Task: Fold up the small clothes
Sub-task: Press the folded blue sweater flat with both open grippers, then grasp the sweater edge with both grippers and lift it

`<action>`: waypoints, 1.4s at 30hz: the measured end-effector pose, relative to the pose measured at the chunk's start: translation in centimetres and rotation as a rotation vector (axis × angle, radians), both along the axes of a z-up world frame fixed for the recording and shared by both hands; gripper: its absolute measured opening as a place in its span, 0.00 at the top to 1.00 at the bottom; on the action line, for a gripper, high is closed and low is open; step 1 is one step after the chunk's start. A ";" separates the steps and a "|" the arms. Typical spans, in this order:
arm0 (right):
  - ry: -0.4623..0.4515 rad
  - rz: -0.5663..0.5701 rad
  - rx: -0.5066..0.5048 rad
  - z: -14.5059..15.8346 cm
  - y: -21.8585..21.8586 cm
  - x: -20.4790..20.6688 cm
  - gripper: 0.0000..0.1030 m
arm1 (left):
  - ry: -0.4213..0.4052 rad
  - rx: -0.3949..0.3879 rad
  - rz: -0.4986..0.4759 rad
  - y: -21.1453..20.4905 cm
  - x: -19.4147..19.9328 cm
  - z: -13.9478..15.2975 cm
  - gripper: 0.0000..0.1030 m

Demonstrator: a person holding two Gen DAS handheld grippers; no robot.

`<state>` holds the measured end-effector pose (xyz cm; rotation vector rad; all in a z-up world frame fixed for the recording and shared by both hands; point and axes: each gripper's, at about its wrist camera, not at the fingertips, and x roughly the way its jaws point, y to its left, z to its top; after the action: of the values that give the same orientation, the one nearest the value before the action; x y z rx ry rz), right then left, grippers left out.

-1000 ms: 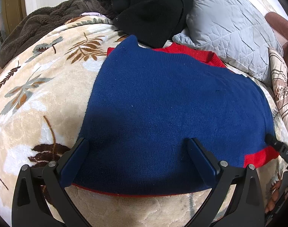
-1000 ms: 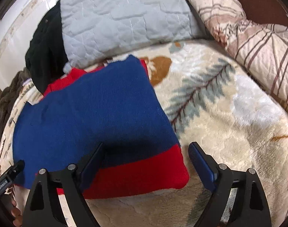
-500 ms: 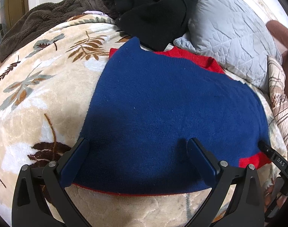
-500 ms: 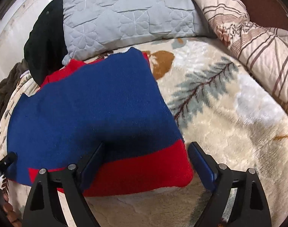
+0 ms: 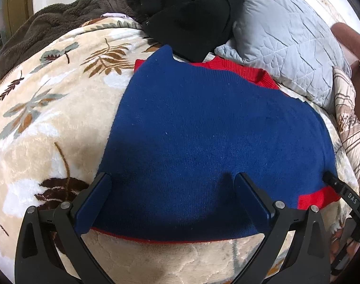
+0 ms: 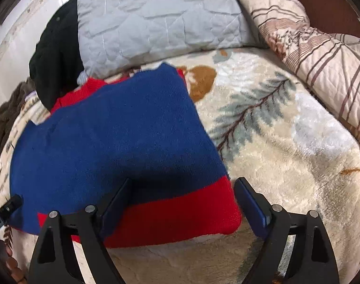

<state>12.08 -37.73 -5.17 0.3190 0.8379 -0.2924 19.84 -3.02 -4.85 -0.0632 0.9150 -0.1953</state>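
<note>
A small blue knit sweater (image 5: 203,127) with red trim lies flat on a cream leaf-patterned blanket (image 5: 49,118). Its red collar points away toward the pillow. My left gripper (image 5: 173,184) is open, its fingers straddling the sweater's near left edge. My right gripper (image 6: 182,189) is open over the red hem band (image 6: 180,215) at the sweater's (image 6: 113,137) near right corner. The right gripper's tip also shows at the right edge of the left wrist view (image 5: 343,191). Neither gripper holds the cloth.
A grey quilted pillow (image 6: 156,16) and a black garment (image 5: 191,9) lie behind the sweater. A brown fuzzy blanket (image 5: 49,28) is at the back left. A striped quilt (image 6: 322,47) lies at the right. The blanket (image 6: 286,142) spreads right of the sweater.
Both grippers have drawn back and lifted slightly, so more of the sweater and bed shows. The sweater has not moved. Both stay open.
</note>
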 end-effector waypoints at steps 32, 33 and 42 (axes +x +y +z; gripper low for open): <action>-0.108 0.095 -0.106 1.9 5.4 -1.1 0.13 | 0.045 -0.107 0.036 3.6 1.3 2.6 0.00; -0.113 0.106 -0.097 1.9 6.1 -1.1 0.13 | 0.042 -0.122 0.052 4.6 1.5 3.1 0.00; -0.083 0.546 -0.135 1.4 20.0 -0.4 0.13 | 0.243 -0.164 0.083 12.6 7.3 3.4 0.00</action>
<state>11.70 -17.72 -3.75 -0.0306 0.7875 0.1731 27.18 9.57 -1.41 -0.2815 1.1349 -0.1875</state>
